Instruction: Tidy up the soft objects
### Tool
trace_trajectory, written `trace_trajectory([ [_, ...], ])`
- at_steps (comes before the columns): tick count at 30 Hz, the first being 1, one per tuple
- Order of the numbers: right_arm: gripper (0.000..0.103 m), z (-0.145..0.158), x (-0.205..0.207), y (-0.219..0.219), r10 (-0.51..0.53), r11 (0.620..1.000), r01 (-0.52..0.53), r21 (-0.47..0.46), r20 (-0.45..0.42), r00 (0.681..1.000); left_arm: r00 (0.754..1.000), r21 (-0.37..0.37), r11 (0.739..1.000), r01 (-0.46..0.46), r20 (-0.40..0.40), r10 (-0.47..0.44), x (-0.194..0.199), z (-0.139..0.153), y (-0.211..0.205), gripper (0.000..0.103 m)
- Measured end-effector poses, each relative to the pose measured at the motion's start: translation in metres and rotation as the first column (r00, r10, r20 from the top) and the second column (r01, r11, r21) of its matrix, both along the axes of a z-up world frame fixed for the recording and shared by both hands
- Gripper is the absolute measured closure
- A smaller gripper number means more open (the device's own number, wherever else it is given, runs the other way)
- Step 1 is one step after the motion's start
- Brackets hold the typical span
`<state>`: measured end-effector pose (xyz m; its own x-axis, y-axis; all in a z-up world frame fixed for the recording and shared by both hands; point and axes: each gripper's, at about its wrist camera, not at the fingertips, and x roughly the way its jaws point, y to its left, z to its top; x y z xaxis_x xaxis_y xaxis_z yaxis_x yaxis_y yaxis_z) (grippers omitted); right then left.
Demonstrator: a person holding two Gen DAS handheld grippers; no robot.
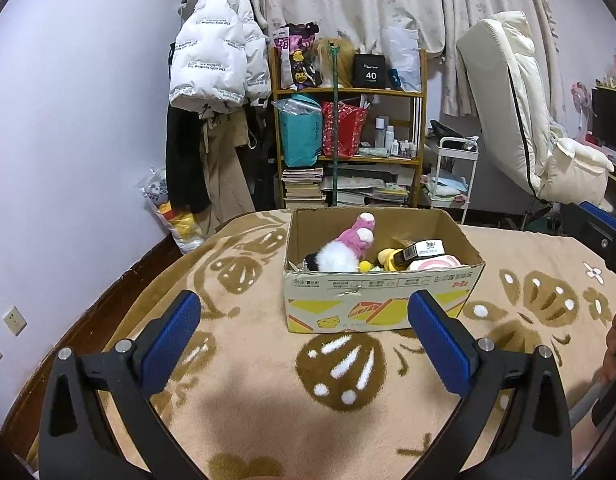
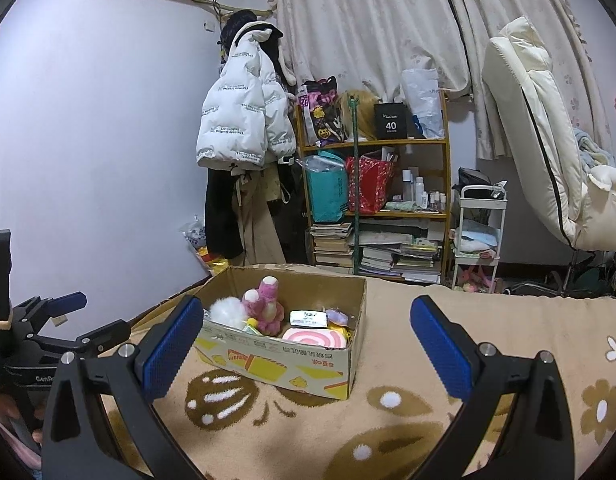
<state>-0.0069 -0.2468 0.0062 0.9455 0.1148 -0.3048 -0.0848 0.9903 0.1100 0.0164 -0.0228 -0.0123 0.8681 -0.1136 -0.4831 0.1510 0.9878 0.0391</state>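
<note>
An open cardboard box (image 1: pixel 372 300) stands on the beige patterned blanket (image 1: pixel 268 380); it also shows in the right wrist view (image 2: pixel 284 364). Inside lie a pink plush toy (image 1: pixel 358 236), a white fluffy plush (image 1: pixel 336 258), a yellow plush (image 1: pixel 388 258) and a pink-and-white swirl cushion (image 1: pixel 432 263). In the right wrist view the pink plush (image 2: pixel 266 306) and swirl cushion (image 2: pixel 314 338) show too. My left gripper (image 1: pixel 304 332) is open and empty, in front of the box. My right gripper (image 2: pixel 308 340) is open and empty, in front of the box and to its right. The left gripper also shows at that view's left edge (image 2: pixel 48 320).
Behind the bed stand a wooden shelf (image 1: pixel 348 128) with bags, bottles and books, a white jacket on a rack (image 1: pixel 216 52), a white trolley (image 1: pixel 452 172) and a cream recliner chair (image 1: pixel 520 112). The bed's dark wooden edge (image 1: pixel 88 320) runs along the left wall.
</note>
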Motion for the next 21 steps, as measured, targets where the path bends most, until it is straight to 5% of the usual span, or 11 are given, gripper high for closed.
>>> trace_trajectory([
  [21, 0.000, -0.0024, -0.0004, 0.0027, -0.005, 1.000, 0.005, 0.001, -0.002, 1.000, 1.000, 0.000, 1.000, -0.013, 0.001, 0.013, -0.0001, 0.0003, 0.0014, 0.001],
])
